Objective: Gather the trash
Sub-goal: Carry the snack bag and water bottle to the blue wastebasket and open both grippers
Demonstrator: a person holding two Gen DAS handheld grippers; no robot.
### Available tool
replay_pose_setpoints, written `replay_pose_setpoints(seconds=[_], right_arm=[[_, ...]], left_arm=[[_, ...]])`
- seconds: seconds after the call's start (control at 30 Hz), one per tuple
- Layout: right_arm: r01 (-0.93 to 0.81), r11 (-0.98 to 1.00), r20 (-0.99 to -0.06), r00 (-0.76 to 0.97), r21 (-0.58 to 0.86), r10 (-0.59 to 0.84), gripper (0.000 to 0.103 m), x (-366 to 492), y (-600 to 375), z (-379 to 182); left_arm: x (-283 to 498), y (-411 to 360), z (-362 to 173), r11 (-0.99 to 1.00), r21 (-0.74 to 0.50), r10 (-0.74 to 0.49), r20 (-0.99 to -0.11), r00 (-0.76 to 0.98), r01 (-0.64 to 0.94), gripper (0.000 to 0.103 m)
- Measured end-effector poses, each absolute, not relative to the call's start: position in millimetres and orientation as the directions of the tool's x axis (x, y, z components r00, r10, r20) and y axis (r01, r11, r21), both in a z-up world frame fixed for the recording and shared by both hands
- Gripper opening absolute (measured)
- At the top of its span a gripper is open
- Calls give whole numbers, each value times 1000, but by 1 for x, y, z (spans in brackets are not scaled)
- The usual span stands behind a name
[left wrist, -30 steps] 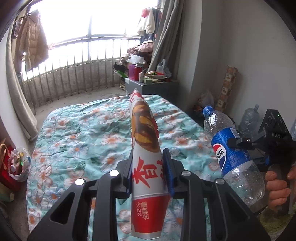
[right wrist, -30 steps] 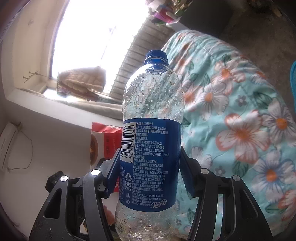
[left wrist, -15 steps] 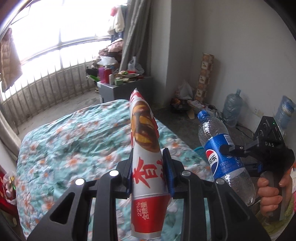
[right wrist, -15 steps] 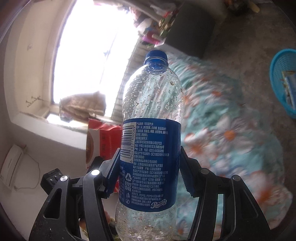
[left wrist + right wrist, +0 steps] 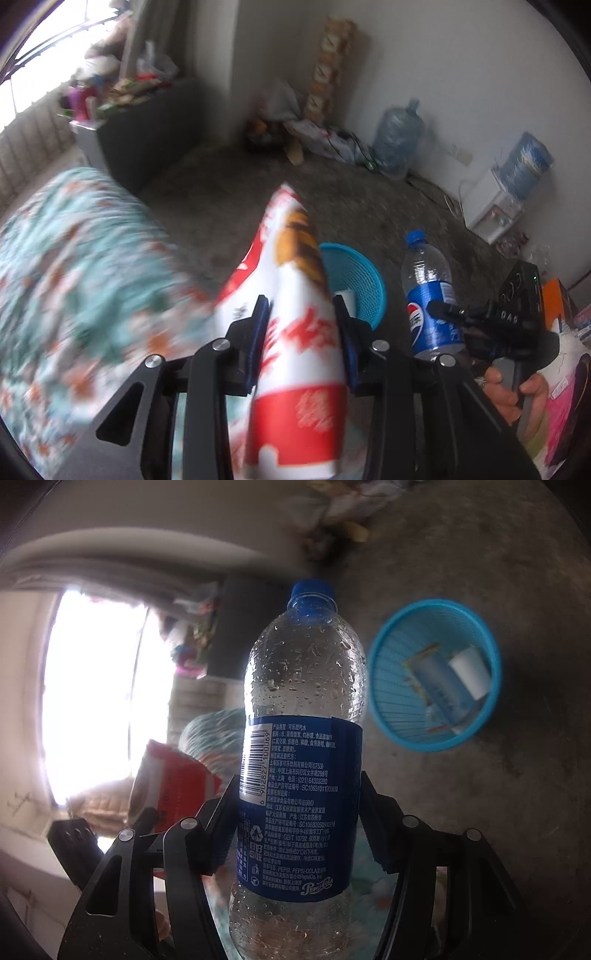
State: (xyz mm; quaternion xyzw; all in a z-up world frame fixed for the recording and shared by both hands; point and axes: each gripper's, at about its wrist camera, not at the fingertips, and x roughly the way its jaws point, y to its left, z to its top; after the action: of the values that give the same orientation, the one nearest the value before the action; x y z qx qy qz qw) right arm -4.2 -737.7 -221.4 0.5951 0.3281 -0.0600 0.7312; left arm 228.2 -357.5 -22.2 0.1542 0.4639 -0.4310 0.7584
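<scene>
My left gripper point(image 5: 301, 325) is shut on a red and white snack bag point(image 5: 295, 332) that stands up between its pads. My right gripper point(image 5: 299, 801) is shut on an empty Pepsi bottle point(image 5: 299, 738) with a blue cap and blue label; the bottle also shows in the left wrist view point(image 5: 428, 291), to the right of the bag. A blue mesh waste basket point(image 5: 362, 280) stands on the floor just beyond the bag. In the right wrist view the basket point(image 5: 391, 679) lies to the upper right of the bottle and holds a white cup and a wrapper.
A bed with a floral cover point(image 5: 74, 277) fills the left. A dark cabinet point(image 5: 147, 125) stands by the window. Two water jugs point(image 5: 397, 140), a white dispenser point(image 5: 491, 206) and clutter line the far wall. Grey floor point(image 5: 258, 184) lies between.
Both grippers have swung right, away from the bed toward the floor. The blue basket has come into full view near the bag and bottle. Both grips are unchanged.
</scene>
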Motion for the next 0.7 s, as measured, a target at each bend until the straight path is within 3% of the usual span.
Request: replay_pose_setpoints(seconds=[0.13, 0.43, 0.47, 0.5, 0.57, 0.7], right_arm=[[545, 228, -591, 749, 807, 299, 57, -2, -760, -260], [621, 176, -643, 707, 764, 296, 60, 53, -797, -306], [631, 184, -655, 696, 753, 293, 60, 61, -803, -311], [647, 190, -672, 685, 739, 282, 62, 66, -806, -316], [689, 224, -724, 644, 690, 248, 68, 80, -812, -333], [766, 302, -823, 534, 568, 193, 69, 89, -815, -352]], left_arm=[[239, -439, -67, 545, -160, -422, -901, 104, 823, 40], [254, -549, -140, 523, -133, -340, -938, 64, 842, 40], [256, -557, -147, 529, -145, -351, -934, 60, 836, 43], [258, -559, -155, 538, -153, -354, -933, 58, 829, 55], [265, -570, -172, 577, -173, -340, -940, 42, 798, 68], [271, -574, -184, 612, -252, -350, -936, -29, 750, 68]])
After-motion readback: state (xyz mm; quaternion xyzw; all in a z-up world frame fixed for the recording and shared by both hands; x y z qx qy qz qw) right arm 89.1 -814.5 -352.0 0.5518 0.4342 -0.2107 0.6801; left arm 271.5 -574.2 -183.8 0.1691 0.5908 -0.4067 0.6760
